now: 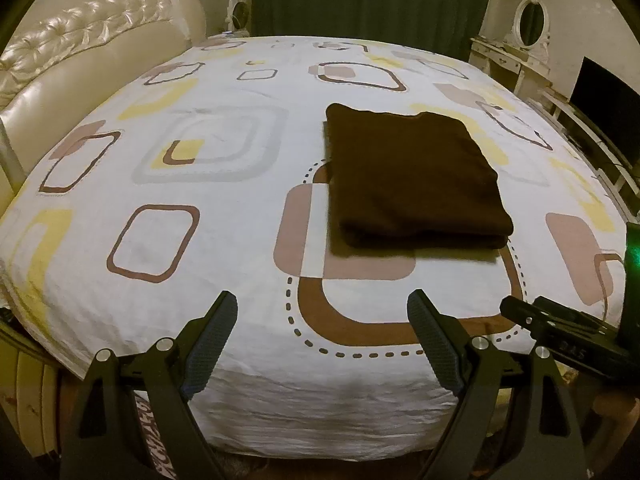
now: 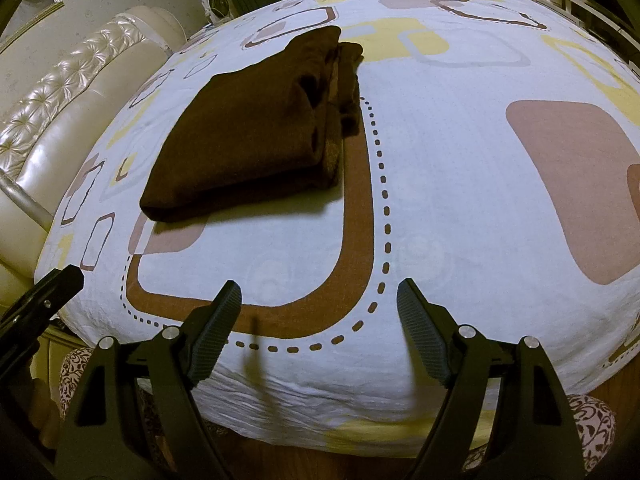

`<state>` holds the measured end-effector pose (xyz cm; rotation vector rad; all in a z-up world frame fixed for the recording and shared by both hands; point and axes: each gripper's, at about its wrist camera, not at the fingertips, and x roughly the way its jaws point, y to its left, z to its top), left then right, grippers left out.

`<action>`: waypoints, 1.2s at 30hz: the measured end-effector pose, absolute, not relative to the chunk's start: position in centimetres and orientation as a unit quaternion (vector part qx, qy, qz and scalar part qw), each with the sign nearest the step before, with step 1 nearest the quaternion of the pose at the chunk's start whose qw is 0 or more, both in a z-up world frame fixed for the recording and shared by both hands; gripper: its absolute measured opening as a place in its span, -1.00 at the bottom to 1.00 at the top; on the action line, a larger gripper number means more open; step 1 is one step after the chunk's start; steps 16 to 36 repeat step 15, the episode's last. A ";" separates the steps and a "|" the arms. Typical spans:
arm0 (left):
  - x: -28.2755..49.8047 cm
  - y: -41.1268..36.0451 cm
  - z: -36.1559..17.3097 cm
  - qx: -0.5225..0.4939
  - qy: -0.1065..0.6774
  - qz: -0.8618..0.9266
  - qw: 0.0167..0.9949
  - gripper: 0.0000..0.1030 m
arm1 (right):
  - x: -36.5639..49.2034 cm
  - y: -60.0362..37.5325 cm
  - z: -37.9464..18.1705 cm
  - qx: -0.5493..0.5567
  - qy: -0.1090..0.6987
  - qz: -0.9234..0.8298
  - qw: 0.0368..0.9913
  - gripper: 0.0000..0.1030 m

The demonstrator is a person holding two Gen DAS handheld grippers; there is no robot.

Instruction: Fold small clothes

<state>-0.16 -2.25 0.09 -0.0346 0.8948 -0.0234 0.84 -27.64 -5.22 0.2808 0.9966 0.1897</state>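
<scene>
Both grippers, left (image 1: 322, 322) and right (image 2: 319, 310), hang spread and empty; a careless grab could unfold the garment (image 1: 412, 180)

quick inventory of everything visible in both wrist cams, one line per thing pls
folded garment: 1, dark brown, on the bed, right of centre
bedsheet: 1, white with brown, pink, yellow squares, covering the bed
headboard: 1, cream tufted, left side
curtain: 1, dark green, behind the bed
oval mirror: 1, white frame, back right
dressing table: 1, white, under the mirror
left gripper: 1, black, fingers open, empty, near bed edge
right gripper: 1, black, fingers open, empty, near bed edge
</scene>
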 end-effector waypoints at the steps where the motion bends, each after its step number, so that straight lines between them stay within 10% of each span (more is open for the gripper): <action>1: -0.1 -2.3 0.1 -0.013 0.431 -0.007 0.902 0.70 | 0.9 -27.7 -5.2 0.134 0.476 0.091 0.865 0.56; 36: 10.9 4.8 1.8 -0.059 0.435 0.032 0.898 0.73 | 3.9 -30.4 -2.1 0.170 0.449 0.102 0.871 0.73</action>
